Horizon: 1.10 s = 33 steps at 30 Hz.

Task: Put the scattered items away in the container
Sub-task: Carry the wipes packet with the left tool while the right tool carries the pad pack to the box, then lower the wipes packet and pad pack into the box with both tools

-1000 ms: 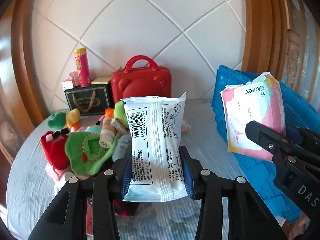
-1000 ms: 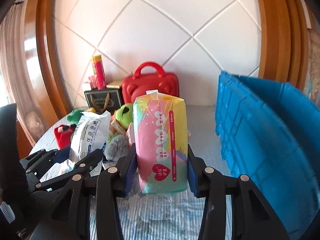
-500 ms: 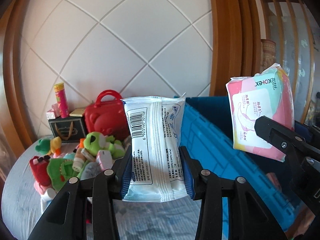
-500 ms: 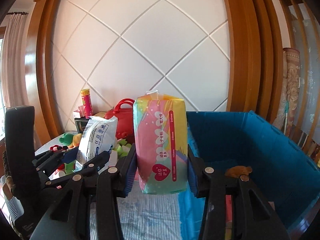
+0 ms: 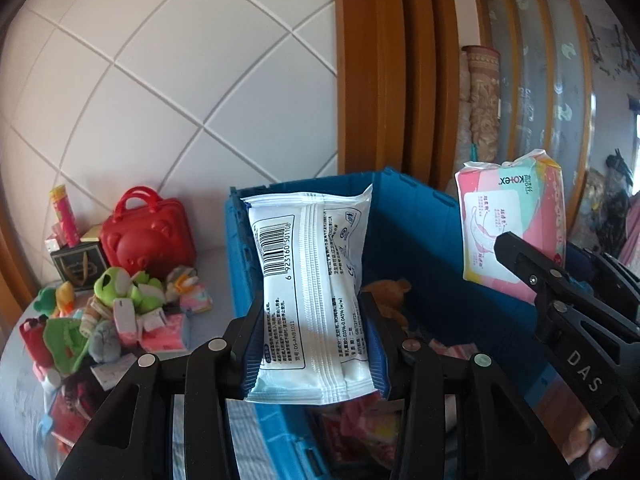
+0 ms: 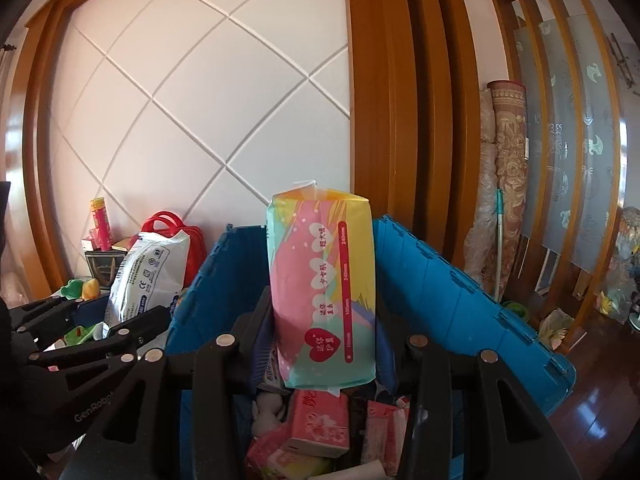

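Observation:
My left gripper (image 5: 312,344) is shut on a white wipes packet (image 5: 310,292) with a barcode, held upright over the left edge of the blue crate (image 5: 420,220). My right gripper (image 6: 324,344) is shut on a colourful pink and teal pad packet (image 6: 322,296), held upright above the open blue crate (image 6: 452,292). The crate holds tissue packs (image 6: 320,424) and other small items. In the left wrist view the right gripper (image 5: 560,292) and its packet (image 5: 512,224) show at the right. The left gripper (image 6: 132,320) and its wipes packet (image 6: 148,276) show at the left of the right wrist view.
A pile of plush toys and small packets (image 5: 116,312) lies on the table left of the crate. A red bear-shaped case (image 5: 146,236), a dark gift box (image 5: 78,268) and a pink-yellow tube (image 5: 64,216) stand by the tiled wall. Wooden frames and rolled rugs (image 6: 500,184) stand at the right.
Both grippers have swung right and moved over the blue crate with their packets still held. The crate's inside now shows below the right gripper.

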Each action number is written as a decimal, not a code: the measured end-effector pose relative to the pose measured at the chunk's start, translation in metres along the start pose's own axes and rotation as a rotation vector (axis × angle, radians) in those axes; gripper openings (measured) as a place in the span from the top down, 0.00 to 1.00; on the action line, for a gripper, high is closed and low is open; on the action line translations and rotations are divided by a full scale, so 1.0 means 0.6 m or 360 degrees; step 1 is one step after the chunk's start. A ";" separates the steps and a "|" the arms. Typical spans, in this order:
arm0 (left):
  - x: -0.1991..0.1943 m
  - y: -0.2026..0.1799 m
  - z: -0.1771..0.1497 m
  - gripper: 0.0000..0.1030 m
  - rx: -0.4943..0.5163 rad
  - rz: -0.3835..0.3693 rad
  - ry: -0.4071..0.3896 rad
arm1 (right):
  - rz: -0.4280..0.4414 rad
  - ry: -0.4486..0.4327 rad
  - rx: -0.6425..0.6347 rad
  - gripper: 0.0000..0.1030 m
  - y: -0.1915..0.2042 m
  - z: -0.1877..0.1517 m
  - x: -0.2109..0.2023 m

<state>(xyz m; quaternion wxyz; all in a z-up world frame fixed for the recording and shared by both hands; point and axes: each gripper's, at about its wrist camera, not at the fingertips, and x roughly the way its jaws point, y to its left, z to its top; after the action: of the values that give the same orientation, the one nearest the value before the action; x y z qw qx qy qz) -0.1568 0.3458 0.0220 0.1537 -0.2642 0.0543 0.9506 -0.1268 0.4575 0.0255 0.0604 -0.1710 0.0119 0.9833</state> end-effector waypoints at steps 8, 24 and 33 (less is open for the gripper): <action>0.035 -0.044 -0.003 0.59 0.0054 0.0050 0.0091 | 0.0020 0.0050 0.0033 0.58 -0.058 -0.020 0.020; 0.053 -0.052 -0.006 0.57 0.0044 0.0064 0.0119 | 0.0000 0.0134 -0.0008 0.58 -0.074 -0.031 0.039; 0.036 -0.042 -0.008 0.22 0.0013 0.0099 0.0052 | -0.0084 0.0094 0.0004 0.27 -0.084 -0.024 0.023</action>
<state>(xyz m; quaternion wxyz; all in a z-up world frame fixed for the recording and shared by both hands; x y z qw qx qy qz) -0.1641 0.3744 0.0062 0.1243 -0.2774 0.0688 0.9502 -0.1285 0.5082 0.0070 0.0861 -0.2001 0.0103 0.9759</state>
